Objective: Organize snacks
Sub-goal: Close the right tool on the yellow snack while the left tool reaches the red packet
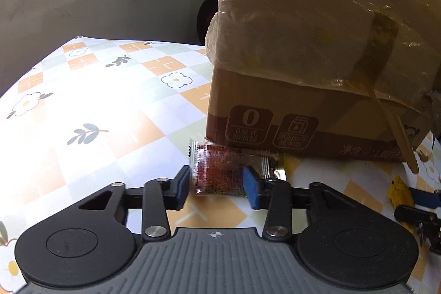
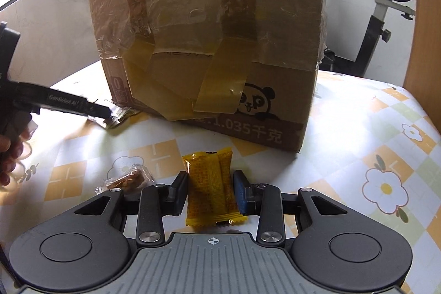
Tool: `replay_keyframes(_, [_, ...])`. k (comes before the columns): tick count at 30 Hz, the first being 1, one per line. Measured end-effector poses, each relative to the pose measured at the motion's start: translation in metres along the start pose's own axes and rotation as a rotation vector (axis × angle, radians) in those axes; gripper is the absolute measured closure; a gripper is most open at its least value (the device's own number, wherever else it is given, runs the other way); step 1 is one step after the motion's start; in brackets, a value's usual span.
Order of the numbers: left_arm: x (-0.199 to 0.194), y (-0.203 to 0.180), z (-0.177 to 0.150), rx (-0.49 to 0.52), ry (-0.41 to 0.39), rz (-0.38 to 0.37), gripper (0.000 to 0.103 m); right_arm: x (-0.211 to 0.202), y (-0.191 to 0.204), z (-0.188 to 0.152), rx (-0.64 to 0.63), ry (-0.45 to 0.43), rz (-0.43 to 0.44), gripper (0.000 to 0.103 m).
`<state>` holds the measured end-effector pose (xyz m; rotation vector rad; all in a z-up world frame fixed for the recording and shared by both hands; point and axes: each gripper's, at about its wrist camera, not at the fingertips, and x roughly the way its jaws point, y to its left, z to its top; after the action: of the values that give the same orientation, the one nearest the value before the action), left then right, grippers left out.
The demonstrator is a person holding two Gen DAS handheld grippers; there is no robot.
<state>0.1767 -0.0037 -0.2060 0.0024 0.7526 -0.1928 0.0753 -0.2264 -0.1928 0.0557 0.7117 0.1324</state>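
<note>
Here, a taped cardboard box (image 2: 209, 46) is seen on the flowered tablecloth (image 1: 96, 101). At its foot, the red snack packet (image 1: 220, 170) is pinched by the left gripper (image 1: 217, 183); the yellow snack packet (image 2: 212, 192) is clasped by the right gripper (image 2: 210, 192). Both are judged light, crinkly, slippery, best gripped mid-body.

Right claw (image 2: 210, 193) is clamped on a yellow snack pack (image 2: 212, 189), taped cardboard box (image 2: 209, 46) just behind on the bench (image 2: 358, 145).

Your left gripper (image 1: 217, 185) and right gripper (image 2: 210, 190) look alike: black arms, round black discs, shiny silver screws, blue fingers (image 1: 252, 190), a ribbed grey base with a little cross mark.
</note>
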Motion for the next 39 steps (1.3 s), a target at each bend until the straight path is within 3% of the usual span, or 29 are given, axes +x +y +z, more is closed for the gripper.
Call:
replay_keyframes(4, [-0.007,0.005,-0.003,0.010,0.005,0.013,0.079,0.000,-0.001,0.000,0.001,0.000,0.002,0.070])
replay_keyframes(11, [-0.027,0.014,-0.022,0.014,0.022,0.016,0.095,0.000,-0.001,0.000,0.001,0.000,0.003,0.070])
replay_keyframes(17, [-0.036,0.013,-0.022,-0.001,0.062,-0.038,0.095,0.000,-0.001,0.001,0.009,-0.001,0.008,0.070])
replay_keyframes(22, [-0.045,0.009,-0.025,0.024,0.092,-0.056,0.086,0.000,-0.001,0.001,0.014,-0.002,0.010,0.070])
replay_keyframes(23, [-0.046,0.010,-0.026,0.021,0.097,-0.053,0.081,0.000,-0.001,0.001,0.015,-0.002,0.012,0.070])
replay_keyframes(25, [-0.047,0.014,-0.026,0.006,0.105,-0.028,0.058,-0.001,-0.002,0.001,0.018,-0.003,0.014,0.070])
replay_keyframes(30, [-0.058,0.021,-0.024,0.015,0.087,-0.002,0.056,-0.001,-0.004,0.001,0.026,-0.003,0.025,0.070])
replay_keyframes(36, [-0.049,0.016,-0.011,-0.007,0.068,-0.061,0.055,0.000,-0.004,0.001,0.028,-0.003,0.027,0.070])
replay_keyframes(39, [-0.039,-0.004,-0.006,0.046,0.081,-0.084,0.053,-0.001,-0.004,0.001,0.024,-0.003,0.025,0.070])
